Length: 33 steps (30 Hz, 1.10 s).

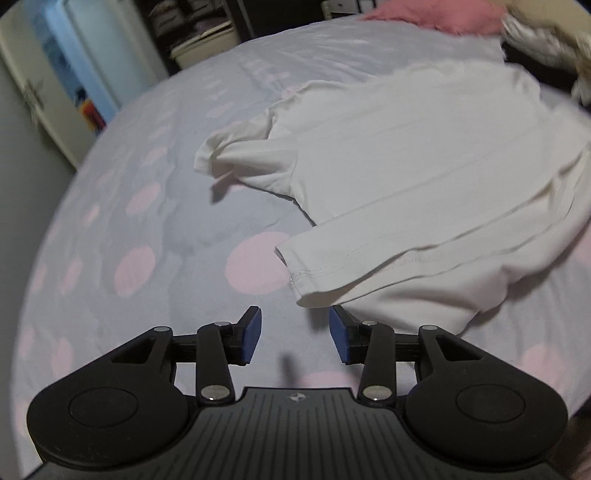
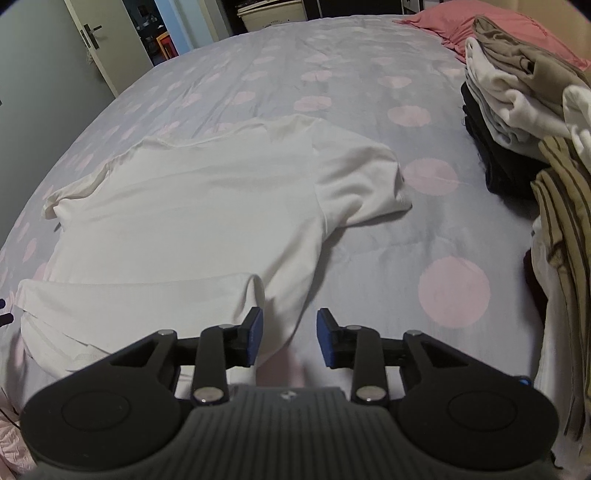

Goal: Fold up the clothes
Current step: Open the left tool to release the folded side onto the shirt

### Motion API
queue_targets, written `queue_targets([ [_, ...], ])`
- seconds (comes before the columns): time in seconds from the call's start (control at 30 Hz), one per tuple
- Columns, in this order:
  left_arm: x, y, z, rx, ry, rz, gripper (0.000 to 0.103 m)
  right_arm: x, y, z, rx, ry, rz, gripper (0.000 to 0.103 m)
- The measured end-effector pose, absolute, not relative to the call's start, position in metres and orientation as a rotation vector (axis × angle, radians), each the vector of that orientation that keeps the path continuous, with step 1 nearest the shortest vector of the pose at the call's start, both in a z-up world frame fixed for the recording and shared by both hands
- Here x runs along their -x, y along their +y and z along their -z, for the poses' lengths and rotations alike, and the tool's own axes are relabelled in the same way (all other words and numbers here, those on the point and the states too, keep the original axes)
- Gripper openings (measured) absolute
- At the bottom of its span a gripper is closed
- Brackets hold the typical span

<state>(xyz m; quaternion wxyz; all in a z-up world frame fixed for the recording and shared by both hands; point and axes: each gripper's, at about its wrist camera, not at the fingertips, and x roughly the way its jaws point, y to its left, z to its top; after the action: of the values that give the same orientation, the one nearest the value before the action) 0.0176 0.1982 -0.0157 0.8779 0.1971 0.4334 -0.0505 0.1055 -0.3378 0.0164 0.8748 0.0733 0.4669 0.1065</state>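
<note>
A white T-shirt [image 1: 406, 166] lies spread on the bed, its bottom hem folded up over the body. In the left wrist view its near hem corner [image 1: 306, 284] hangs just ahead of my left gripper [image 1: 295, 336], which is open with nothing between its blue pads. In the right wrist view the same T-shirt [image 2: 192, 206] fills the left half, one sleeve [image 2: 362, 184] pointing right. My right gripper [image 2: 290, 338] is open above the shirt's near edge, the cloth running under its left finger [image 2: 255, 332].
The bed sheet [image 2: 369, 258] is grey with pink dots. A pile of folded and loose clothes [image 2: 524, 122] stands along the bed's right side. A pink pillow [image 1: 432, 14] lies at the far end. A door [image 2: 99, 48] and shelves are beyond the bed.
</note>
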Motion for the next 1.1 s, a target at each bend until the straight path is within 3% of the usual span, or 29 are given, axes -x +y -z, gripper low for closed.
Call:
queue_targets([
  [0.2, -0.025, 0.178, 0.03, -0.592, 0.829, 0.093, 0.038, -0.098, -0.334, -0.012, -0.139, 0.982, -0.229, 0.039],
  [0.33, -0.028, 0.169, 0.043, -0.729, 0.823, 0.094, 0.03, -0.092, -0.334, -0.01, -0.14, 0.98, -0.233, 0.04],
  [0.63, -0.02, 0.157, 0.062, -0.944, 0.828, 0.142, 0.03, -0.08, -0.348, -0.002, -0.151, 0.994, -0.204, 0.041],
  [0.73, -0.026, 0.153, 0.058, -0.941, 0.793, 0.127, 0.026, -0.079, -0.348, -0.002, -0.15, 0.995, -0.207, 0.041],
  [0.87, -0.033, 0.151, 0.044, -0.906, 0.751, 0.094, 0.004, -0.077, -0.347, -0.004, -0.148, 0.985, -0.215, 0.041],
  [1.1, -0.049, 0.172, 0.013, -0.625, 0.77, 0.009, 0.001, -0.071, -0.35, -0.003, -0.141, 0.982, -0.216, 0.042],
])
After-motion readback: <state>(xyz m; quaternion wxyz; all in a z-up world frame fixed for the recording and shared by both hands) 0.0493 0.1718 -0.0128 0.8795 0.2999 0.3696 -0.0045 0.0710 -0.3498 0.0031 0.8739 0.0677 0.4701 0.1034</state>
